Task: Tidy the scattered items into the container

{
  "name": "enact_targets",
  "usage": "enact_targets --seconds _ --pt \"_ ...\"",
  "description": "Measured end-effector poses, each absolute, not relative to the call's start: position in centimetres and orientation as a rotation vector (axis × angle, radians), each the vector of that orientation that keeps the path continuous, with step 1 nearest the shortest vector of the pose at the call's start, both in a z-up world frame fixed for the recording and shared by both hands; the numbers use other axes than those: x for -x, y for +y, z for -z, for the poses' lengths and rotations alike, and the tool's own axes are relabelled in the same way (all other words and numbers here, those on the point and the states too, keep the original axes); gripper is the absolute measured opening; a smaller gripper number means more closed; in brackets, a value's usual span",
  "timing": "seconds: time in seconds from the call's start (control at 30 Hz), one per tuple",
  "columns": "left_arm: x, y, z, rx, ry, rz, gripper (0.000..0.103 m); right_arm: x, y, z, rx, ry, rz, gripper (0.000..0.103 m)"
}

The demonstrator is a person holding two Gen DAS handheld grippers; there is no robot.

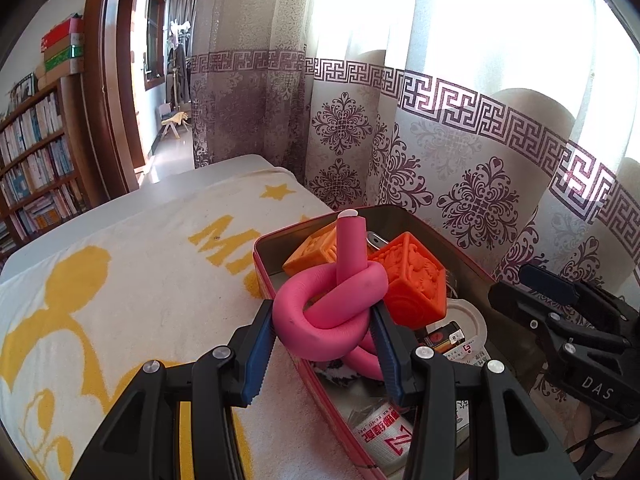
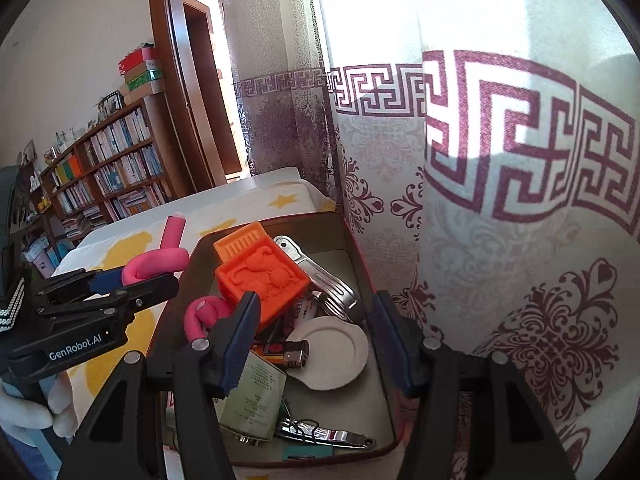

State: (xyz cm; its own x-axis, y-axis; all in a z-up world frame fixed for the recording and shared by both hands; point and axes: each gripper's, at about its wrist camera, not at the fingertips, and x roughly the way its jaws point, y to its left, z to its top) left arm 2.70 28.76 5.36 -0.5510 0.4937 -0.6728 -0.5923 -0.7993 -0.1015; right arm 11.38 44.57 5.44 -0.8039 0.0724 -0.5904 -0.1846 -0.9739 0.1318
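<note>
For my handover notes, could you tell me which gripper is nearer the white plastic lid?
Right. The right gripper hovers open directly over the white plastic lid; the left gripper holds the pink foam curler at the tin's opposite edge.

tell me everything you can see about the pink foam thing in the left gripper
The pink foam rod is a soft-looking, matte tube tied into a loose knot, one end standing up with a pale cap, the other trailing down into the tin. The left gripper pinches the knot from both sides above the tin's near rim.
</note>
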Motion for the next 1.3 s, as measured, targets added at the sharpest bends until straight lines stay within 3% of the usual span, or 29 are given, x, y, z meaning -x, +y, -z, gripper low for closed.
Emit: enact_targets --seconds 0.4,0.47,0.6,0.67,1.07,1.13,1.23,1.27,1.3 --pt "-0.2 31.8 -4.1 1.046 0.161 -2.230 0.050 -13.6 44.2 -3.9 0.939 0.344 -2.875 0.067" --pt "0.0 32.0 -3.2 1.089 0.187 -2.220 0.069 -13.8 44.0 -4.0 0.928 0.353 -2.878 0.070" --pt "-1.2 32.0 -3.0 1.050 0.221 -2.219 0.076 -14.4 44.0 -4.2 0.911 0.357 -2.873 0.076" --pt "-1.7 31.9 -3.2 1.038 0.230 -2.220 0.086 -14.6 43.9 -4.3 0.911 0.365 -2.875 0.078" --pt "-4.8 26.5 -5.9 0.960 0.114 -2.360 0.088 -17.2 43.7 -5.3 0.877 0.400 -2.821 0.083" --pt "-6.4 25.3 -6.8 0.876 0.137 -2.431 0.103 -17.7 43.3 -5.7 0.865 0.381 -2.816 0.084" --pt "-8.9 23.7 -8.0 0.745 0.142 -2.548 0.103 -18.3 42.4 -6.3 0.854 0.325 -2.792 0.095" --pt "-9.5 23.4 -8.3 0.727 0.147 -2.565 0.103 -18.5 42.0 -6.3 0.857 0.308 -2.778 0.103" --pt "-9.8 23.1 -8.5 0.728 0.153 -2.576 0.103 -18.6 41.8 -6.4 0.850 0.289 -2.764 0.103"
